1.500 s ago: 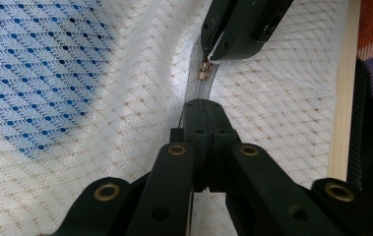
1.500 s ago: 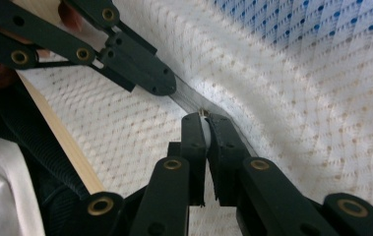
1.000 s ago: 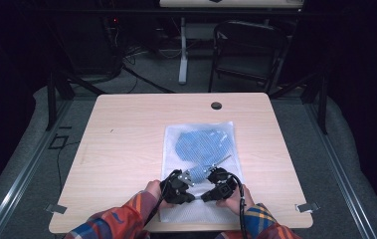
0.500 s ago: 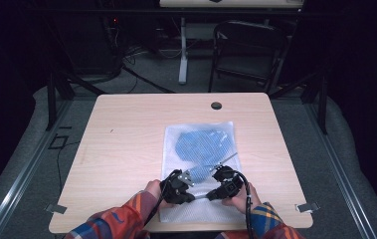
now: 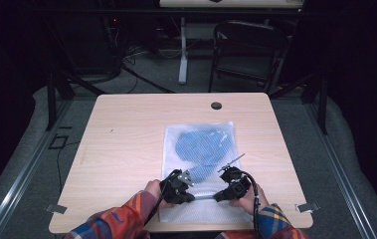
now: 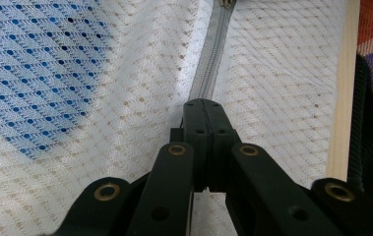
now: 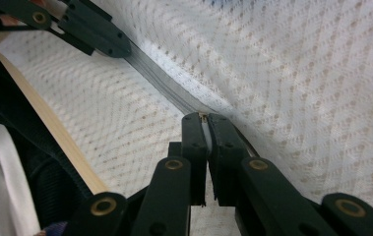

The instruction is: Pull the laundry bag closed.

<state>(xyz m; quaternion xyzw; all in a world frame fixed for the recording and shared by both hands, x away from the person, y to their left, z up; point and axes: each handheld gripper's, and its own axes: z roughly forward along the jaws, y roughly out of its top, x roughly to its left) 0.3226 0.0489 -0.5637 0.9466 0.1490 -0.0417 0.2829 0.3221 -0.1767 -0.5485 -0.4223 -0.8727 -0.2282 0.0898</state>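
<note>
A white mesh bag [image 5: 198, 129] lies flat on the wooden table [image 5: 126, 139], with a blue cloth [image 5: 203, 144] inside it. Its grey zip [image 5: 205, 196] runs along the near end. My left gripper [image 5: 193, 197] is shut on the zip tape [image 6: 213, 54], as the left gripper view shows at the gripper [image 6: 204, 105]. To its right, my right gripper [image 5: 217, 196] is shut on the zip's slider pull [image 7: 204, 132], seen between its closed jaws at the gripper [image 7: 204, 118]. The zip tape [image 7: 164, 83] stretches taut from there to the left gripper [image 7: 90, 29].
The bag's near end lies close to the table's front edge [image 6: 344, 98]. A dark cable hole [image 5: 216, 105] sits at the table's far side. A black chair [image 5: 248, 50] and a desk leg [image 5: 182, 50] stand beyond the table.
My right gripper has slid to the right along the zip, widening the gap to the left gripper. The left gripper has stayed in place.
</note>
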